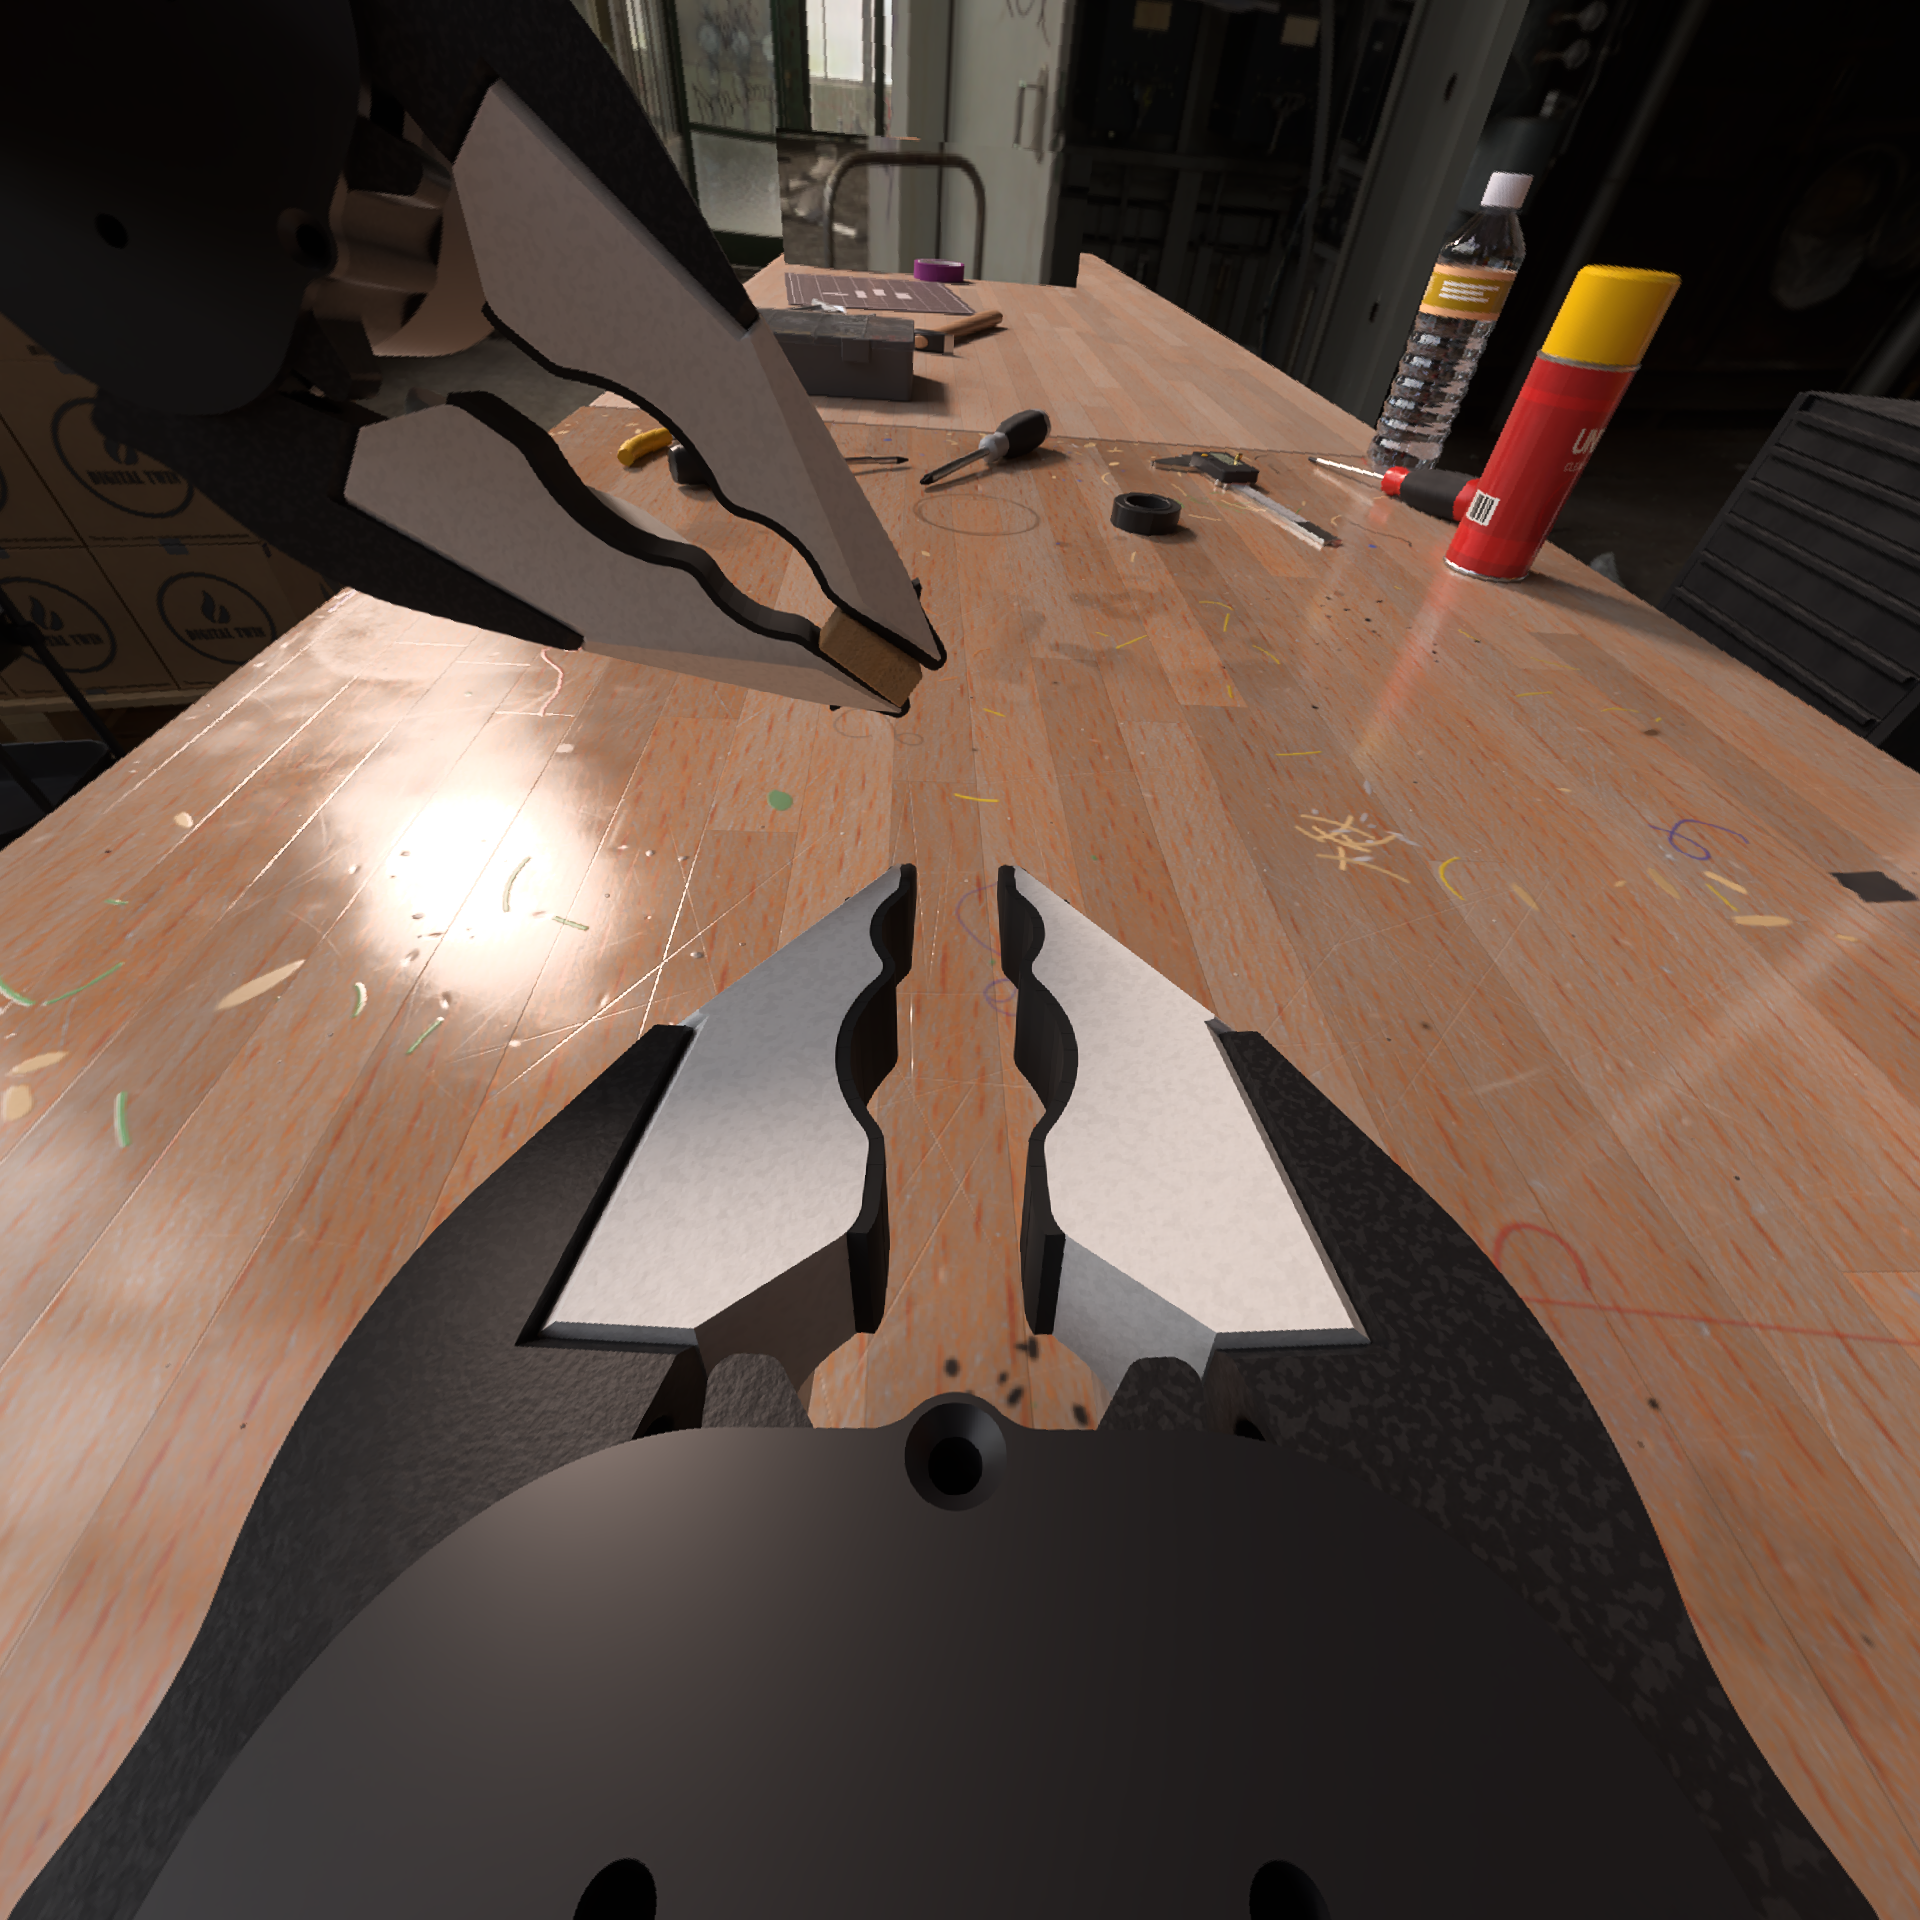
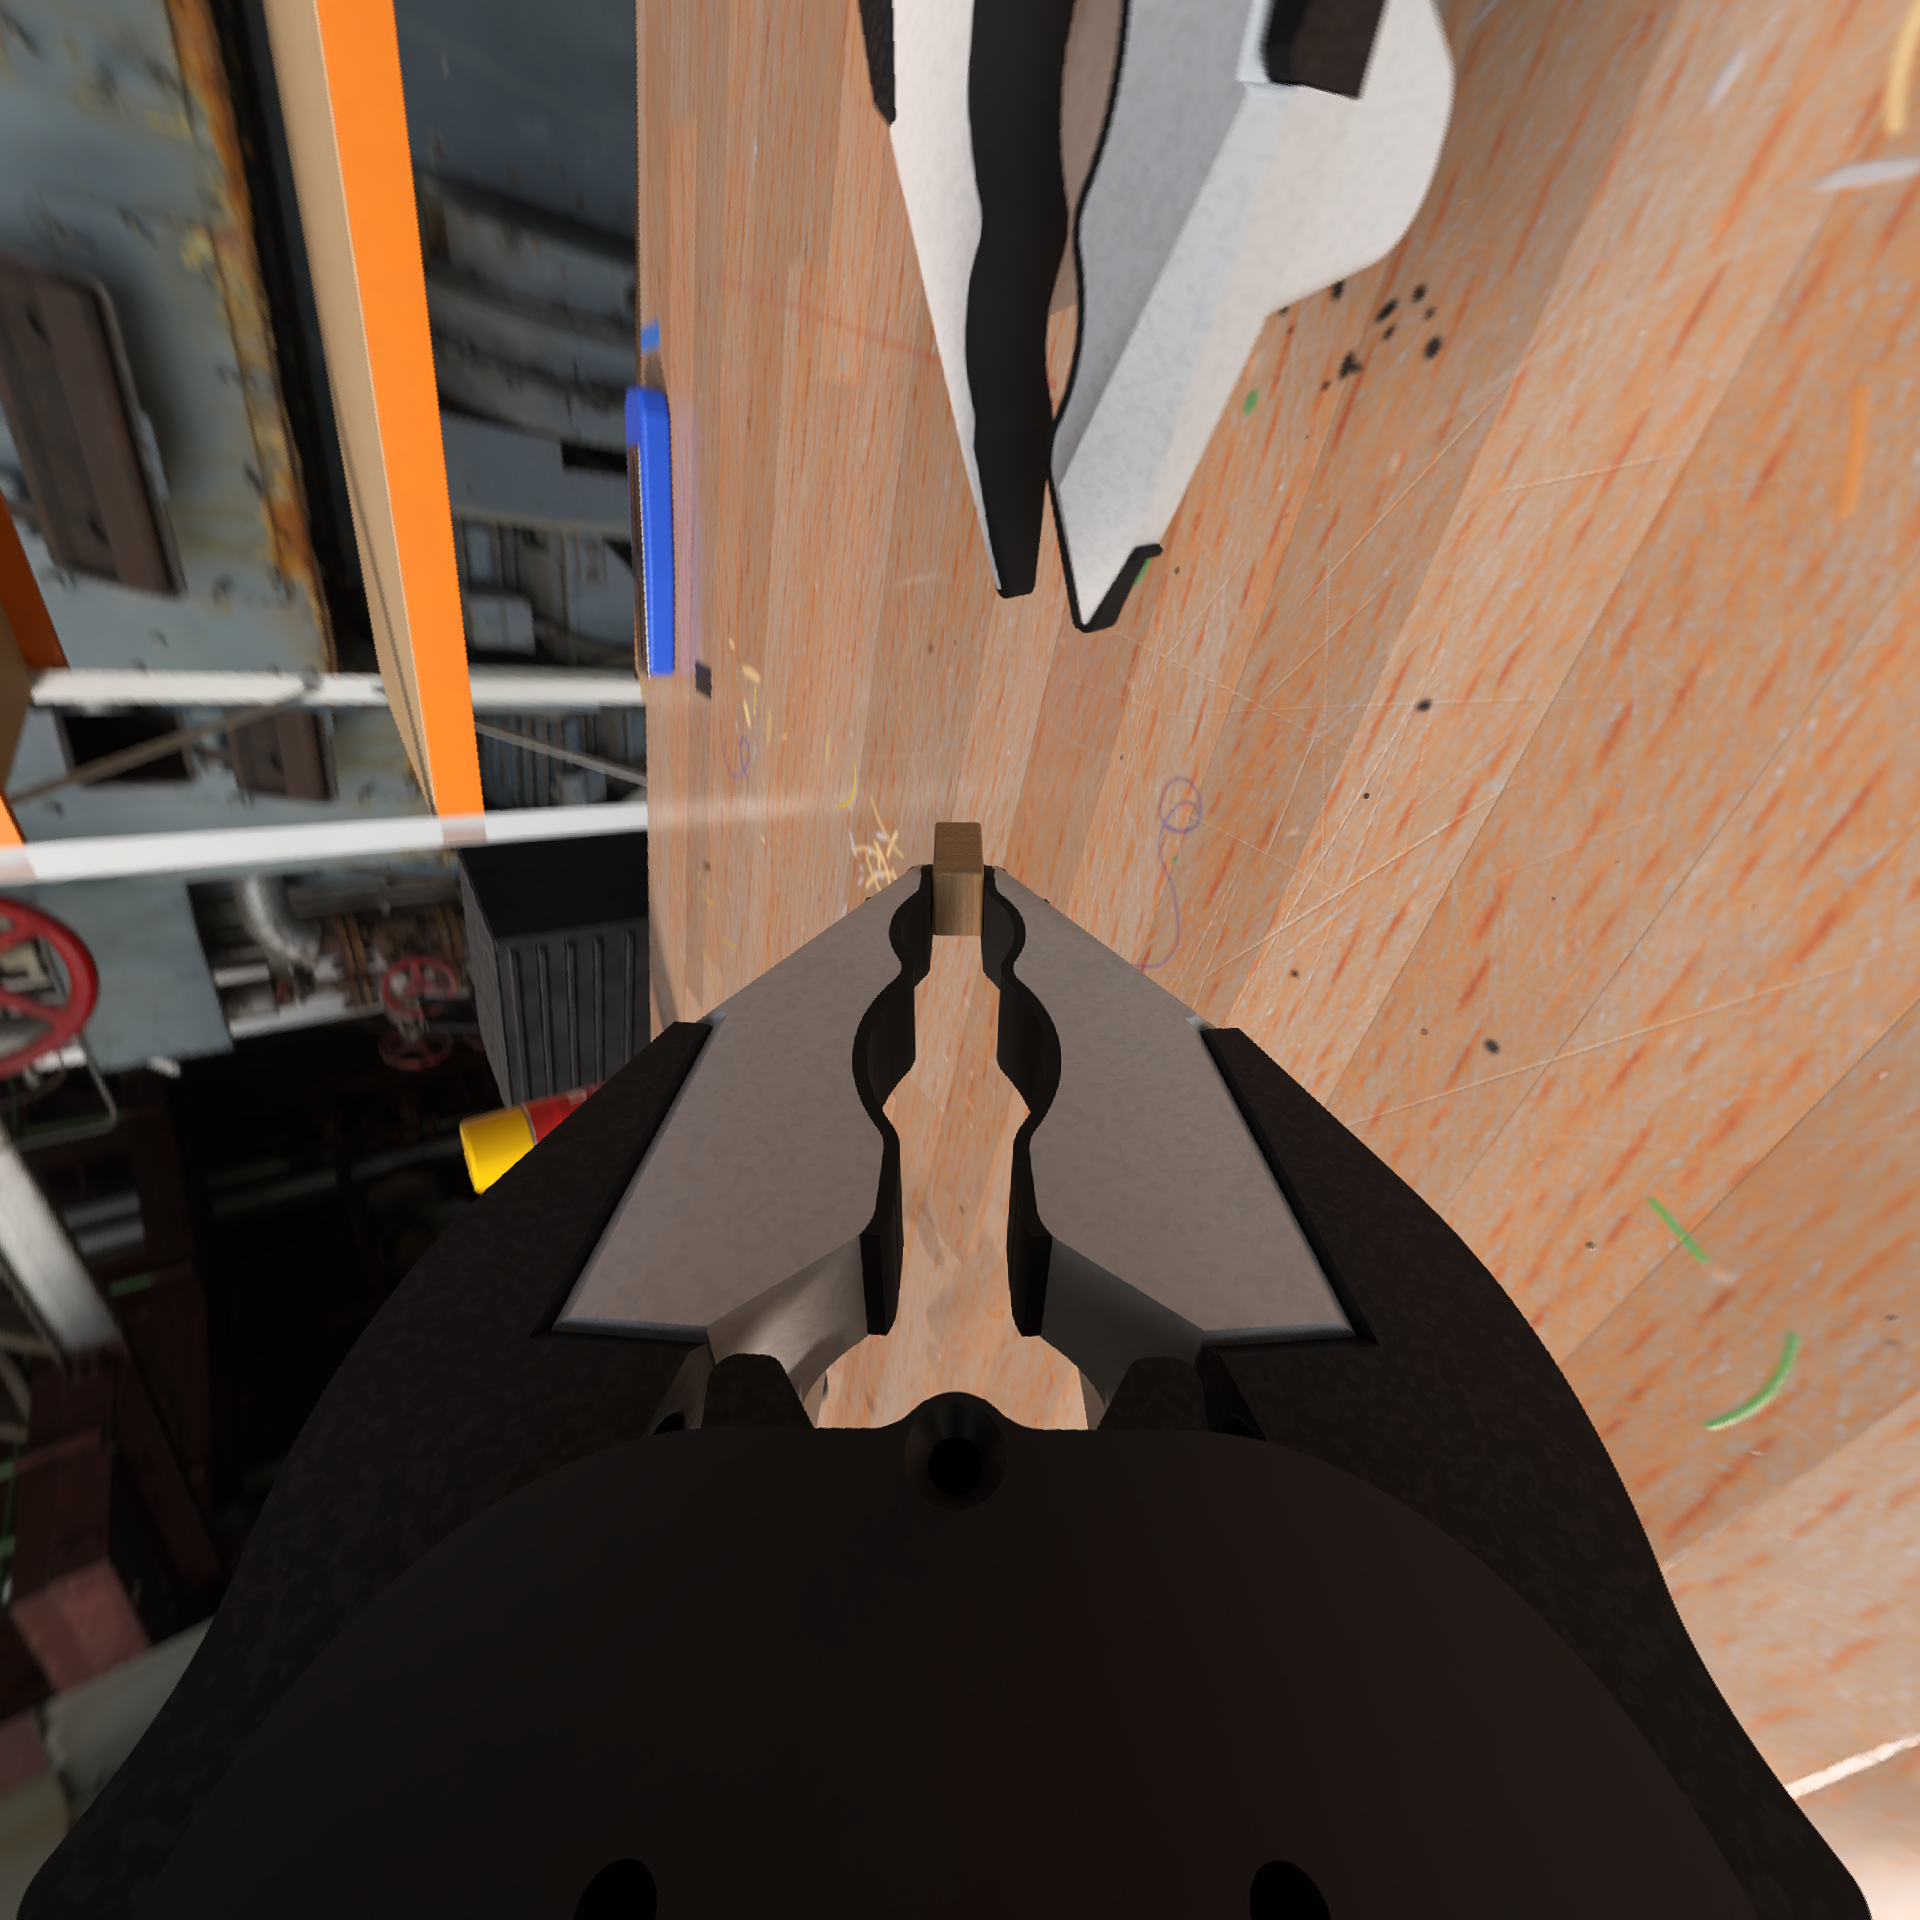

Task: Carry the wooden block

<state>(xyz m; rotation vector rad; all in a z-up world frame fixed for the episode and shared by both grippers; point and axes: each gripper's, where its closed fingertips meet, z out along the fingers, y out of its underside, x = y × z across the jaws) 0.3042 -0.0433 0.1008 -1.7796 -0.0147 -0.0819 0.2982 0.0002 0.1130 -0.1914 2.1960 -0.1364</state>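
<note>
Wooden and small, the block (image 2: 957, 881) sits pinched at the very tips of the right hand-held gripper (image 2: 957, 883). Its two fingers are closed on the block, one on each side, and the block sticks out a little past the tips toward 12 o'clock in the right wrist view. The grip is only at the tips, likely because the block is so little. A hold like that could slip if the move is quick.

In the left wrist view the same block (image 1: 873, 657) shows at about 11 o'clock, up off the bench (image 1: 1351, 935), with the right hand-held gripper (image 1: 883, 660) coming in from the upper left. The block does not seem to touch the bench, so the lift looks done and the carry looks under way.

The left hand-held gripper (image 1: 957, 883) holds nothing. Its fingers are a little apart with only bare bench between them. It hangs low over the bench, near the block but not touching it, maybe to stay out of the way.

Far back, from 12 to 2 o'clock, lie a screwdriver (image 1: 987, 445), a black tape roll (image 1: 1147, 512), a water bottle (image 1: 1455, 322) and a red spray can (image 1: 1548, 426). They are well apart from the block, so the path looks free.
</note>
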